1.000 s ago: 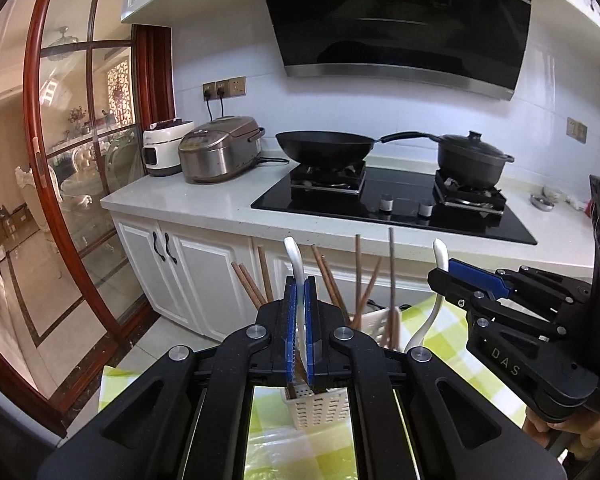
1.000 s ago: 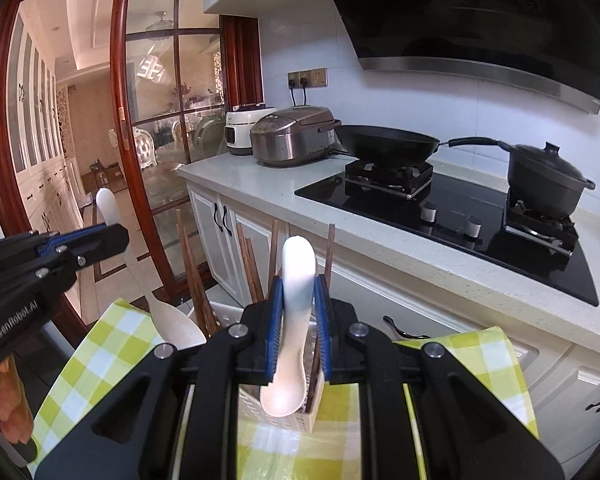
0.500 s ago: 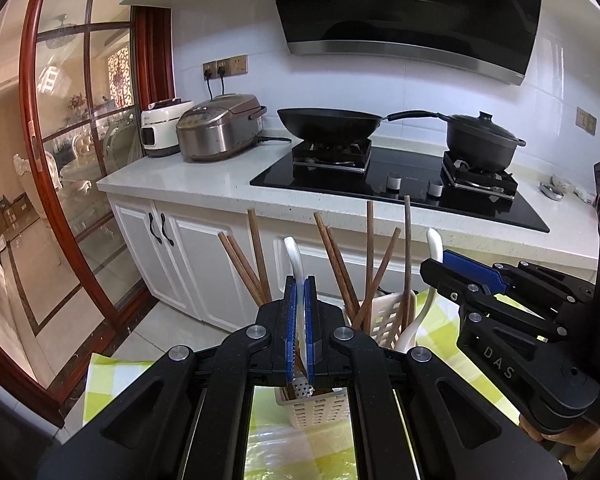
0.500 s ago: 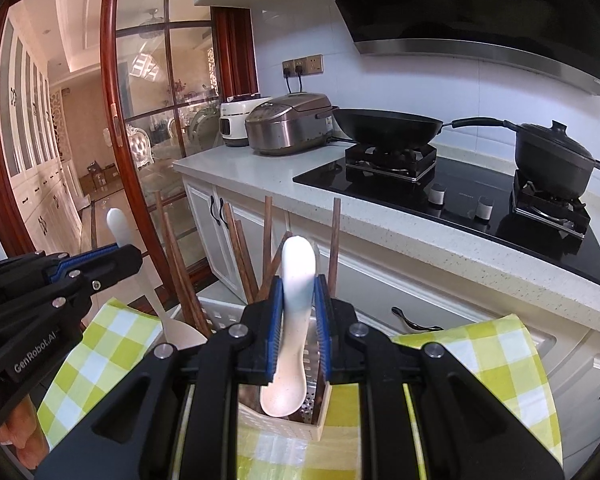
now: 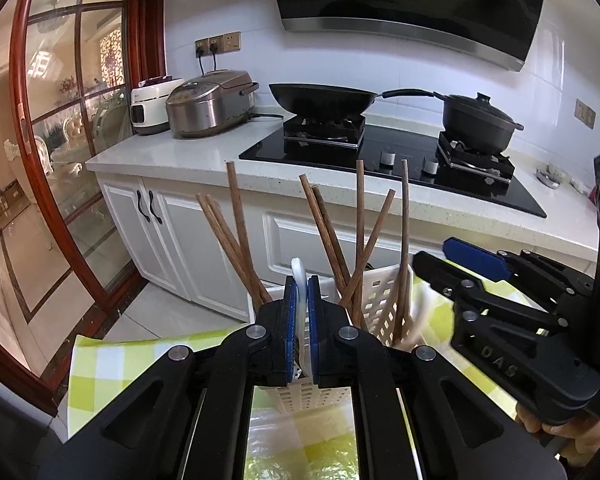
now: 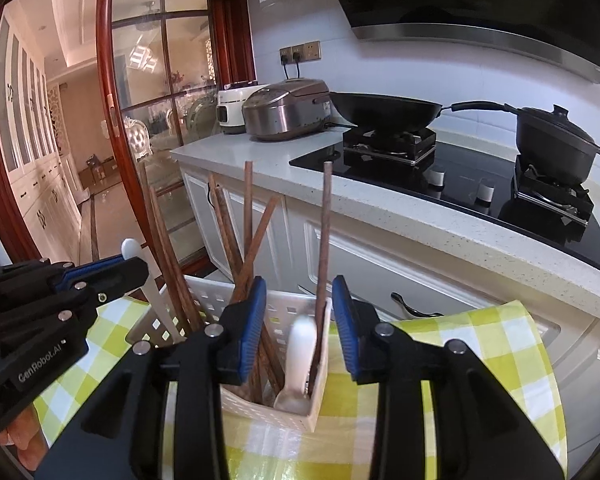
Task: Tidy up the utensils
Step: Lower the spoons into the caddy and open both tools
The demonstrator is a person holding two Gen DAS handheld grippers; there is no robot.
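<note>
A white slotted utensil basket (image 6: 284, 312) stands on a yellow-green checked cloth (image 6: 480, 340) and holds several brown wooden chopsticks (image 6: 324, 240). My right gripper (image 6: 299, 328) is open just above the basket. A white spoon (image 6: 300, 352) sits between its jaws, free, standing in the basket's right compartment. My left gripper (image 5: 302, 328) is shut on a second white spoon (image 5: 300, 280), held over the basket's (image 5: 384, 300) left side. It also shows in the right wrist view (image 6: 148, 276). The right gripper shows at the right of the left wrist view (image 5: 440, 264).
Behind the cloth runs a white counter (image 5: 172, 160) with a black hob (image 5: 400, 160), a wok (image 5: 320, 98), a lidded black pot (image 5: 478, 120) and two rice cookers (image 5: 208, 104). A red-framed glass door (image 5: 32, 140) stands at the left.
My right gripper has opened and let its white spoon drop into the basket. Both grippers have come lower and closer to the basket. The left gripper still holds its spoon.
</note>
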